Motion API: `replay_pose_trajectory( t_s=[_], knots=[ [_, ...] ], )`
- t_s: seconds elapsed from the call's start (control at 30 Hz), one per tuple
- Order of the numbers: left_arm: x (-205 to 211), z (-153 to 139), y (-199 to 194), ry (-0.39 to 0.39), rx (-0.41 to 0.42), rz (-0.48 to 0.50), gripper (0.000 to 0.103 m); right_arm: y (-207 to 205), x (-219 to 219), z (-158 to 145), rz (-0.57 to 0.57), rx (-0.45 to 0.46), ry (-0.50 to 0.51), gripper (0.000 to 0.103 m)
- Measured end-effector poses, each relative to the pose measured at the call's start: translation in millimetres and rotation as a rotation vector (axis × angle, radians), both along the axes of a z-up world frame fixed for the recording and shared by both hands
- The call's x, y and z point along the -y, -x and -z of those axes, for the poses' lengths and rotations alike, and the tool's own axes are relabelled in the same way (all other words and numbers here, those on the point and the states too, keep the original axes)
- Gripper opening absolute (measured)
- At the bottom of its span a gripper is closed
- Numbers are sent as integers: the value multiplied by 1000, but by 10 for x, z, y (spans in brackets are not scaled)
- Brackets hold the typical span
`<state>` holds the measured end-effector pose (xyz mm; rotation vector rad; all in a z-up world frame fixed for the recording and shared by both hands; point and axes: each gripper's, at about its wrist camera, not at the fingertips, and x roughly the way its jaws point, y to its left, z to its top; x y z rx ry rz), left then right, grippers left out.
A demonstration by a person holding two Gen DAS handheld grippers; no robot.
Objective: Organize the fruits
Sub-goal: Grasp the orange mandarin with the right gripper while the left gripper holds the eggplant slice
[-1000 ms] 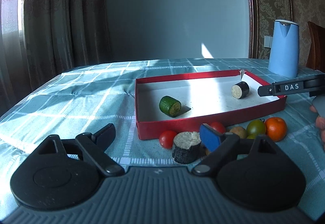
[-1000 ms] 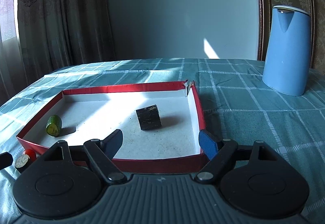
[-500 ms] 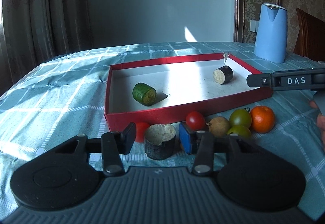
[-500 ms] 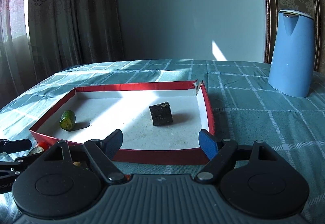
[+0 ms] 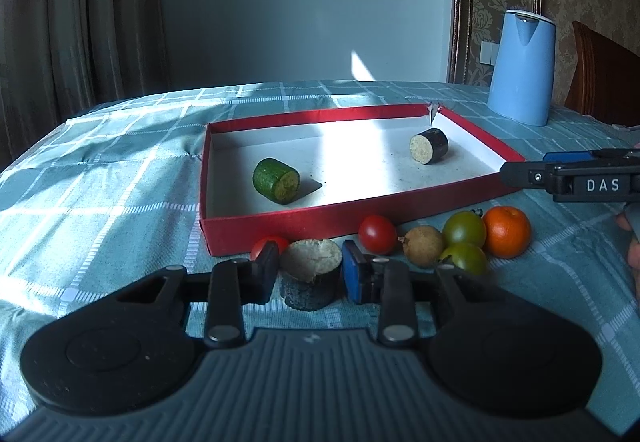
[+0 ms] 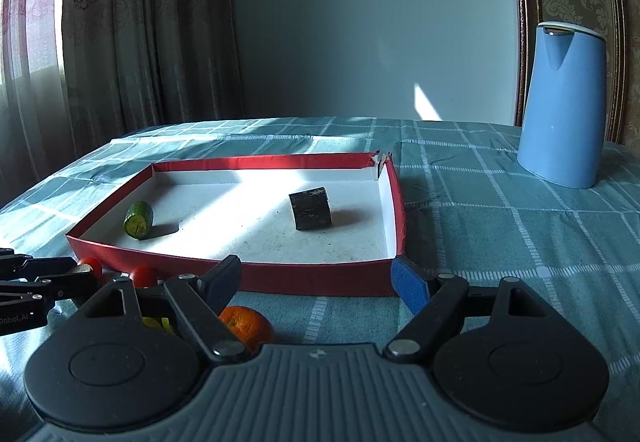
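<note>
Red tray holds two pieces: a cucumber chunk and a dark eggplant chunk. Just in front of it sit two red tomatoes, two green tomatoes, one orange, one brown fruit. Left gripper jaws are closing on a third chunk, also in front; right gripper jaws gape, empty.

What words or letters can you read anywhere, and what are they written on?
"DAS": white letters on the side of the right gripper, seen from the left wrist.
"Robot.AI": on the side of the left gripper, at the edge of the right wrist view; the picture's edge cuts off its start, so more letters may come before.
Nothing can be read on the box, the kettle or the fruit.
</note>
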<state>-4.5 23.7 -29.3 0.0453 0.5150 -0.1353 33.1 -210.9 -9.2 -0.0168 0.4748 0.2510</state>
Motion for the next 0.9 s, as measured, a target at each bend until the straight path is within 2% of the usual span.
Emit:
replay_pose_trajectory(
  t_s=[0.13, 0.23, 0.37, 0.47, 0.77, 0.9],
  knots=[
    [-25, -8, 58, 17, 32, -3, 31, 100, -3, -6, -3, 29, 26, 82],
    [-81, -24, 81, 51, 44, -2, 31, 179, 8, 28, -43, 3, 31, 82],
    [-95, -21, 65, 61, 34, -6, 31, 240, 19, 81, -84, -44, 20, 82],
    [-98, -23, 62, 61, 35, -5, 31, 225, -43, 141, -104, -71, 49, 82],
    [-99, -17, 69, 70, 34, -4, 31, 149, -217, 172, -136, -82, 99, 81],
    [-88, -13, 83, 67, 33, -3, 31, 115, -278, 194, -165, -102, 105, 62]
  ],
)
